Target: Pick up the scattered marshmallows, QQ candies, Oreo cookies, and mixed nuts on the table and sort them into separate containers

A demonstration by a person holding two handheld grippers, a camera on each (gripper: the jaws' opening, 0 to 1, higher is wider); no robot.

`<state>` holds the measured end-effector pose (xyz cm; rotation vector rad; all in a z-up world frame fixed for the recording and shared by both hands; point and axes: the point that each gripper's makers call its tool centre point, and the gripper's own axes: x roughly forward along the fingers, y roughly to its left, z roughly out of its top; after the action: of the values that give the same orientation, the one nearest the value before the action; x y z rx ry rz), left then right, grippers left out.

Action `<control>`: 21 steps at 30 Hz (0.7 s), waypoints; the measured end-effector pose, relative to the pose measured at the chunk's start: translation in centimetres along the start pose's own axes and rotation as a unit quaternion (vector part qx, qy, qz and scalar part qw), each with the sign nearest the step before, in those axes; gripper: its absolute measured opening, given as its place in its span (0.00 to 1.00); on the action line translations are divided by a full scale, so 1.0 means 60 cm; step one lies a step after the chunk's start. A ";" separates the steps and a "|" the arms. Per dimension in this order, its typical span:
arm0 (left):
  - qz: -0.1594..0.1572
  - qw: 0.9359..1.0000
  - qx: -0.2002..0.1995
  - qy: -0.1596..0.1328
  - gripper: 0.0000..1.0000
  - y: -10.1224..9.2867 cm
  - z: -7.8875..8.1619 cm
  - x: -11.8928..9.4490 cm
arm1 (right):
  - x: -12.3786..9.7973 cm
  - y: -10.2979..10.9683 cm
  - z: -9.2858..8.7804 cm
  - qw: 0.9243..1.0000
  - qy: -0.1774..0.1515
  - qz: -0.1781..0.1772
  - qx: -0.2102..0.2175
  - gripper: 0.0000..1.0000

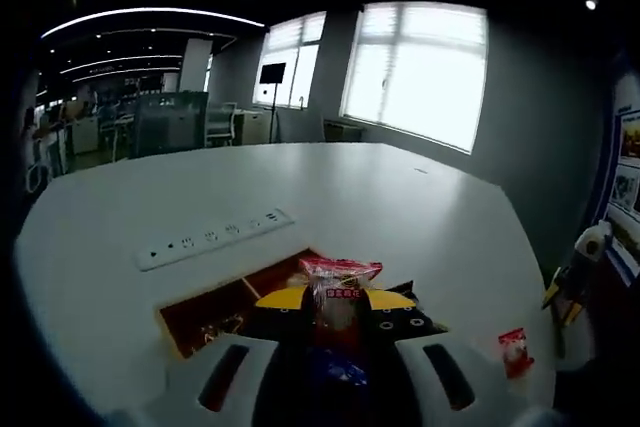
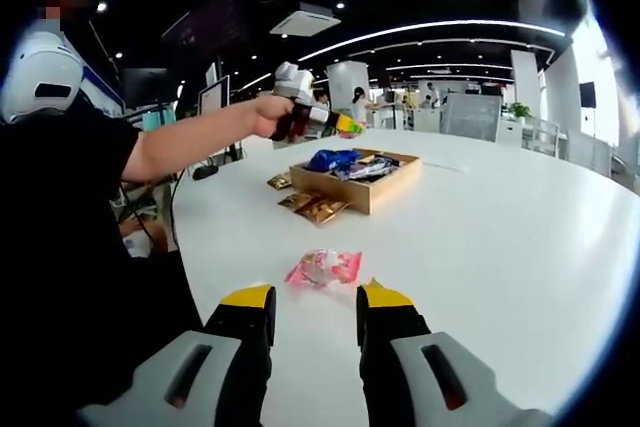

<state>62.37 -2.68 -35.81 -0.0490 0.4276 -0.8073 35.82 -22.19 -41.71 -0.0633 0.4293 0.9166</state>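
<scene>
In the left gripper view my left gripper [image 1: 338,301] is shut on a small clear snack packet with a red top [image 1: 341,271], held above a wooden compartment box [image 1: 222,309]. A red packet [image 1: 514,350] lies on the white table to the right. In the right gripper view my right gripper [image 2: 318,301] stands open low over the table, with a pink candy packet [image 2: 323,267] lying just beyond its yellow tips. Farther off, a person's hand holds the left gripper [image 2: 330,123] over the wooden box [image 2: 372,191], which has blue packets [image 2: 332,159] inside.
Gold-wrapped packets [image 2: 316,208] lie on the table next to the box's near side. A white power strip [image 1: 214,238] is set into the table beyond the box. The person's body [image 2: 70,247] is at the table's left edge. Bare tabletop [image 2: 500,237] spreads to the right.
</scene>
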 end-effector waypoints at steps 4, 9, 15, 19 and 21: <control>0.013 1.000 -0.025 -0.005 0.24 0.013 0.001 0.011 | -0.003 -0.004 -0.002 1.000 -0.001 -0.003 0.003 0.29; 0.020 0.999 -0.033 -0.004 0.24 0.018 0.001 0.024 | -0.003 -0.006 -0.005 1.000 0.000 -0.004 0.006 0.29; 0.036 0.998 -0.048 -0.005 0.24 0.029 0.003 0.037 | -0.001 -0.006 -0.006 1.000 0.000 -0.003 0.008 0.29; 0.038 0.998 -0.049 -0.003 0.24 0.030 0.002 0.044 | -0.002 -0.006 -0.007 1.000 0.000 -0.003 0.009 0.29; 0.040 0.998 -0.054 0.000 0.24 0.030 -0.001 0.052 | -0.005 -0.008 -0.009 1.000 0.000 -0.006 0.011 0.29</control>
<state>65.50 -3.61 -37.32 -0.1315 0.4693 -0.7059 35.85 -22.82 -42.17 -0.0459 0.4375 0.9003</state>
